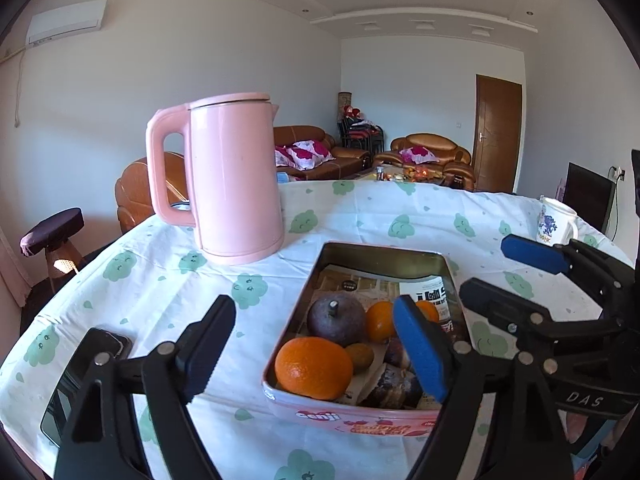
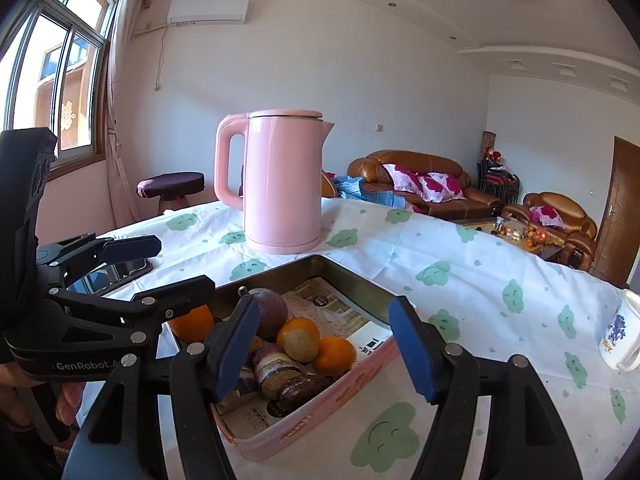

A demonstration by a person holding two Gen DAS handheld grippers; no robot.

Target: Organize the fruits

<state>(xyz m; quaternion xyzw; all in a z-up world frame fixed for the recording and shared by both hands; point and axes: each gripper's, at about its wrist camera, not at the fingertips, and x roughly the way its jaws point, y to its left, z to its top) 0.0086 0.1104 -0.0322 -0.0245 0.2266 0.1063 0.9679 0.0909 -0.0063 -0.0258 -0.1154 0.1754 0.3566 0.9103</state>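
Note:
A pink rectangular tin (image 1: 352, 420) lined with printed paper sits on the table and holds the fruit. In it are a large orange (image 1: 312, 368), a round purple fruit (image 1: 336, 320), smaller oranges, a brown kiwi-like fruit (image 2: 301, 345) and some dark lumpy pieces. My left gripper (image 1: 314, 306) hovers open over the tin's near left end, with nothing between its pads. My right gripper (image 2: 324, 308) stands open above the tin (image 2: 304, 428) from its other side, also empty. Each gripper shows in the other's view: the right gripper (image 1: 486, 266) and the left gripper (image 2: 184, 262).
A tall pink kettle (image 1: 236, 184) stands just behind the tin. A white printed mug (image 1: 556, 222) sits at the table's far right edge. A dark phone-like slab (image 1: 80, 376) lies near the left edge. Cloud-print cloth covers the table; a stool and sofas stand beyond.

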